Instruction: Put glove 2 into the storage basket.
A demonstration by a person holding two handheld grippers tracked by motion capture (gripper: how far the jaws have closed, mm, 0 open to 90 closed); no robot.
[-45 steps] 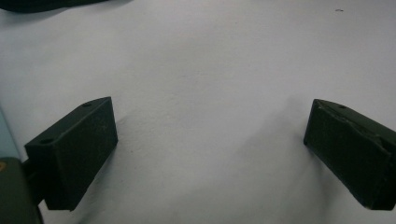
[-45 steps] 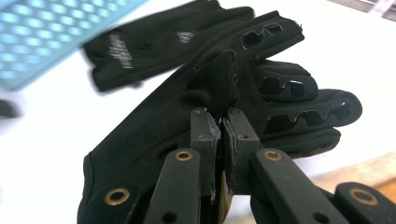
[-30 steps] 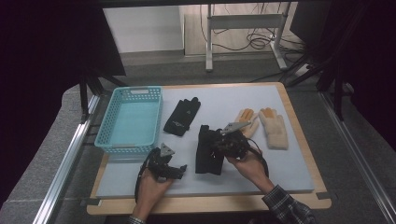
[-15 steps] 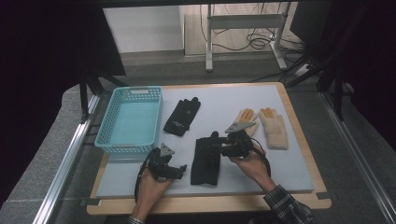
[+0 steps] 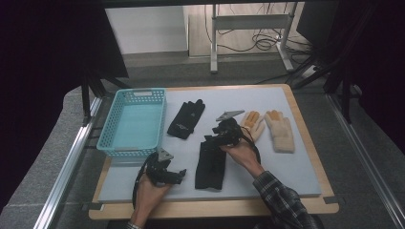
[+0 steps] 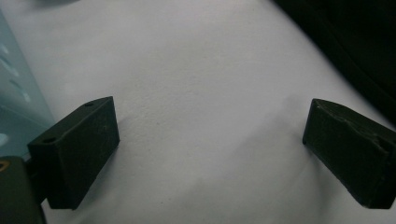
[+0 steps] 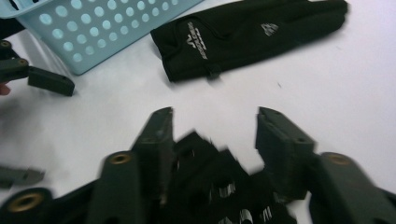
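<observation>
A black glove (image 5: 210, 163) lies flat on the white mat, fingers pointing away from me. My right gripper (image 5: 216, 137) hovers at those fingers; in the right gripper view its jaws (image 7: 215, 121) stand open with the blurred glove fingertips (image 7: 210, 186) between and below them. A second black glove (image 5: 186, 119) (image 7: 247, 35) rests farther back beside the blue basket (image 5: 131, 121). My left gripper (image 5: 177, 174) (image 6: 210, 140) is open over bare mat, just left of the flat glove's cuff (image 6: 355, 46).
Two tan gloves (image 5: 253, 125) (image 5: 281, 131) lie side by side at the right of the mat. The basket wall (image 6: 18, 102) (image 7: 107, 28) is close on the left gripper's left. The wooden table edge (image 5: 215, 210) runs along the front.
The black glove went from bunched under the right gripper to lying flat. The right gripper has shifted away to the glove's fingertips with its jaws apart. The left gripper barely moved.
</observation>
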